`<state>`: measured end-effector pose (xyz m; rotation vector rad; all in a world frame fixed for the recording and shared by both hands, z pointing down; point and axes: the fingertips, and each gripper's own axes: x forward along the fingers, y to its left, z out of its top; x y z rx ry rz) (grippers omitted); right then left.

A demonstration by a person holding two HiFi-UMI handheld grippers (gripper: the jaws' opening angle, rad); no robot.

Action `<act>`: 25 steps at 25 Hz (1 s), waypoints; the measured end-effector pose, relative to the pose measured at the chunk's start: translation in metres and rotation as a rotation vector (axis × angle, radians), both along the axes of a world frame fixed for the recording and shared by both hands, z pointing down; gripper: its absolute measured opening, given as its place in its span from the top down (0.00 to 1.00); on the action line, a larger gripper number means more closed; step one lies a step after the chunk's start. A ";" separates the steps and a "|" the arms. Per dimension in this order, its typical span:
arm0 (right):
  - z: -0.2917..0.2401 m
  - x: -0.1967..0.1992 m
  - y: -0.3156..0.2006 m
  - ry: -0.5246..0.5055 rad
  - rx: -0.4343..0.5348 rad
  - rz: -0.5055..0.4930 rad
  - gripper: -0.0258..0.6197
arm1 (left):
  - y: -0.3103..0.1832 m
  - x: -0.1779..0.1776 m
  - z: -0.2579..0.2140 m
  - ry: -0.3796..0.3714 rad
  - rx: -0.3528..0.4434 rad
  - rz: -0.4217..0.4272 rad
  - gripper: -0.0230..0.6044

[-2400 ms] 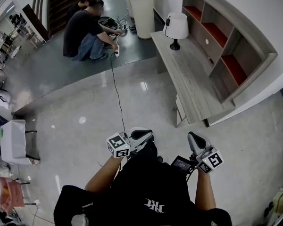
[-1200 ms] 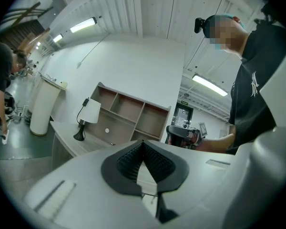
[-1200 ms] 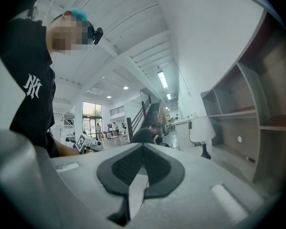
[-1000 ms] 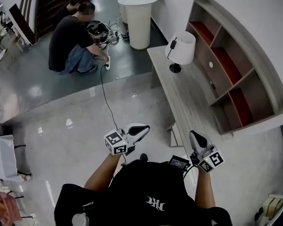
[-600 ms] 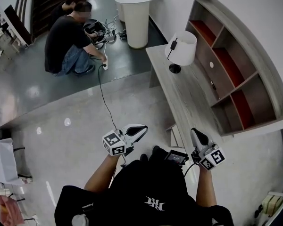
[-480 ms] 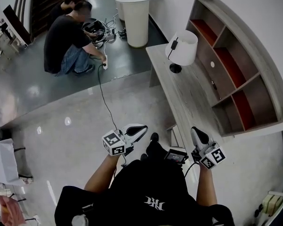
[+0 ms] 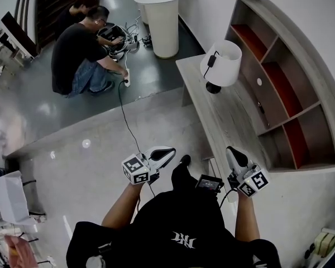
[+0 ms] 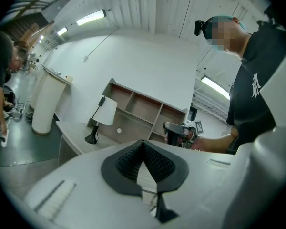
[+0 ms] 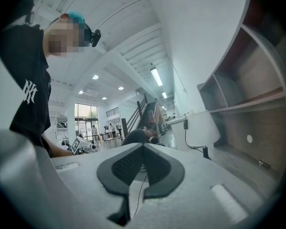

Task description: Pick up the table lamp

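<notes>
Jaws together, seemingly empty, held level: left tool (image 7: 171,151), right tool (image 7: 231,149)

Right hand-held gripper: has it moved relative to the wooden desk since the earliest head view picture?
Yes. The right hand-held gripper has advanced toward the desk; its tip now overlaps the desk's near end.

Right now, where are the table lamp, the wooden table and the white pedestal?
table lamp (image 7: 228,66), head view, white shade.
wooden table (image 7: 230,128), head view, bare top.
white pedestal (image 7: 164,24), head view, its column.
</notes>
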<state>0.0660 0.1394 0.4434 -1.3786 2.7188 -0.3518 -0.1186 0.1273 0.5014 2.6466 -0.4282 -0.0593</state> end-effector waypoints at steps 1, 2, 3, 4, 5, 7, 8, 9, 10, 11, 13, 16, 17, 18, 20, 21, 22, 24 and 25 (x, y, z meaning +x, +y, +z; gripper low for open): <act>0.001 0.001 -0.010 -0.002 -0.002 -0.002 0.96 | -0.009 0.001 0.000 -0.003 -0.001 -0.001 0.96; 0.002 0.002 -0.019 -0.004 -0.004 -0.004 0.96 | -0.018 0.002 -0.001 -0.004 -0.001 -0.003 0.96; 0.002 0.003 -0.028 -0.006 -0.006 -0.006 0.96 | -0.027 0.003 -0.002 -0.005 0.000 -0.004 0.96; 0.003 0.004 -0.037 -0.007 -0.007 -0.006 0.96 | -0.036 0.003 -0.003 -0.006 0.000 -0.006 0.96; 0.003 0.006 -0.047 -0.009 -0.007 -0.006 0.96 | -0.045 0.004 -0.003 -0.007 0.001 -0.006 0.96; 0.003 0.010 -0.066 -0.015 -0.007 -0.005 0.96 | -0.063 0.007 -0.004 -0.011 0.001 -0.005 0.96; 0.003 0.011 -0.075 -0.020 -0.008 -0.004 0.96 | -0.072 0.009 -0.005 -0.015 0.000 -0.003 0.96; 0.003 0.012 -0.082 -0.024 -0.009 -0.003 0.96 | -0.079 0.011 -0.005 -0.018 -0.002 0.000 0.96; 0.003 0.013 -0.089 -0.028 -0.012 -0.002 0.96 | -0.086 0.012 -0.006 -0.022 -0.004 0.004 0.96; 0.004 0.014 -0.095 -0.031 -0.015 -0.001 0.96 | -0.093 0.013 -0.007 -0.025 -0.006 0.009 0.96; 0.005 0.017 -0.107 -0.036 -0.023 0.002 0.96 | -0.106 0.017 -0.009 -0.028 -0.010 0.017 0.96; 0.007 0.026 -0.126 -0.049 -0.030 0.014 0.96 | -0.127 0.025 -0.010 -0.034 -0.015 0.030 0.96; 0.008 0.028 -0.132 -0.052 -0.031 0.016 0.96 | -0.133 0.028 -0.010 -0.037 -0.017 0.035 0.96; 0.009 0.030 -0.137 -0.054 -0.033 0.018 0.96 | -0.139 0.031 -0.010 -0.039 -0.018 0.041 0.96; 0.011 0.034 -0.147 -0.057 -0.037 0.023 0.96 | -0.150 0.036 -0.008 -0.045 -0.019 0.051 0.96; 0.012 0.035 -0.152 -0.060 -0.037 0.025 0.96 | -0.156 0.038 -0.008 -0.048 -0.019 0.056 0.96; 0.013 0.037 -0.157 -0.064 -0.036 0.028 0.96 | -0.161 0.040 -0.007 -0.050 -0.020 0.060 0.96; 0.012 0.040 -0.164 -0.074 -0.034 0.035 0.96 | -0.170 0.044 -0.007 -0.056 -0.026 0.070 0.96; 0.011 0.042 -0.166 -0.078 -0.033 0.039 0.96 | -0.174 0.046 -0.007 -0.060 -0.030 0.075 0.96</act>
